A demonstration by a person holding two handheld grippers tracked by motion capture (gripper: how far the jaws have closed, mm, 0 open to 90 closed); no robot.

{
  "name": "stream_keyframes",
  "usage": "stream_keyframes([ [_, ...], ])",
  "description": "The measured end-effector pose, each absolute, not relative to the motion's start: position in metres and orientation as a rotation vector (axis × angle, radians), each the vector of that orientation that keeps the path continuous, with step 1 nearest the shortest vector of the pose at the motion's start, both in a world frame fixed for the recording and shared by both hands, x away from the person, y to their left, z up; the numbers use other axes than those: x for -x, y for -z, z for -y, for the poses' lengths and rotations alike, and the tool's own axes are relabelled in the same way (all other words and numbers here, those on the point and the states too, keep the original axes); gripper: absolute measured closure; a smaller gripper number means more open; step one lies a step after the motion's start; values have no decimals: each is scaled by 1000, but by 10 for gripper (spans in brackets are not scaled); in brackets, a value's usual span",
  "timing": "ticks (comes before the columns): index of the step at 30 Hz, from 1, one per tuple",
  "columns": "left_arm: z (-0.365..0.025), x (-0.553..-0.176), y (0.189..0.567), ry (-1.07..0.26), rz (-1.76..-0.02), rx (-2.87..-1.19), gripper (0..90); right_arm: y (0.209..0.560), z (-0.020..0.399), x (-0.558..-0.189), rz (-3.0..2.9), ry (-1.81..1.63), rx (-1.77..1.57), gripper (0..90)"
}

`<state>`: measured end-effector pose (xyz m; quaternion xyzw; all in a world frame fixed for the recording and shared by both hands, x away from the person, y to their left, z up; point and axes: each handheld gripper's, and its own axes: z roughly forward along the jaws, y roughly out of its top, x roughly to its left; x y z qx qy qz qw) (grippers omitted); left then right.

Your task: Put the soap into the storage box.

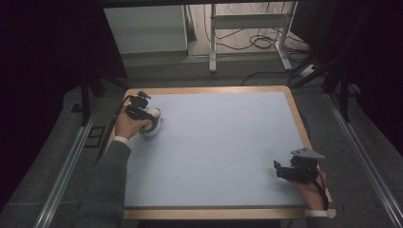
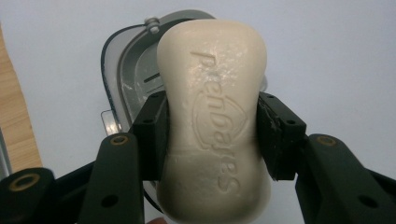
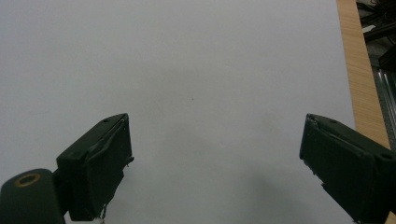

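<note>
Gripping the cream oblong soap bar (image 2: 215, 121) across its waist, my left tongs (image 2: 212, 135) hold it lengthwise above the grey plastic soap dish (image 2: 130, 79); right tongs (image 3: 215, 163) gape apart.

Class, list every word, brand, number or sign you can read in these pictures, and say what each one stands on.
"Safeguard": pressed into the top face of the cream soap bar, running along its length and seen turned round in the left gripper view; some letters are faint.
A shield-shaped outline around the middle letters of that word on the same bar.
No other readable text; the soap dish beneath the bar carries no legible marking.
</note>
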<state>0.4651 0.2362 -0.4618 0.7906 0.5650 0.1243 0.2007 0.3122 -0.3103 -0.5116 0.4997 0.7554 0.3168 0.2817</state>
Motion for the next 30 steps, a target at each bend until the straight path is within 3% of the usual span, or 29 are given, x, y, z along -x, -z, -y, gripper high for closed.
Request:
stream_keyframes([
  [10, -237, -467, 471, -348, -1587, -2207, 486, 512, 311, -312, -2022, -846, -1343, 89],
  [16, -237, -455, 457, -378, -1496, -2145, 352, 512, 311, -312, -2025, -844, -1340, 89],
  [24, -229, -427, 447, -385, -1358, -2120, 278, 511, 310, -312, -2025, -844, -1339, 89],
  [30, -223, -391, 456, -374, -1240, -2119, 277, 510, 310, -311, -2020, -852, -1340, 89],
])
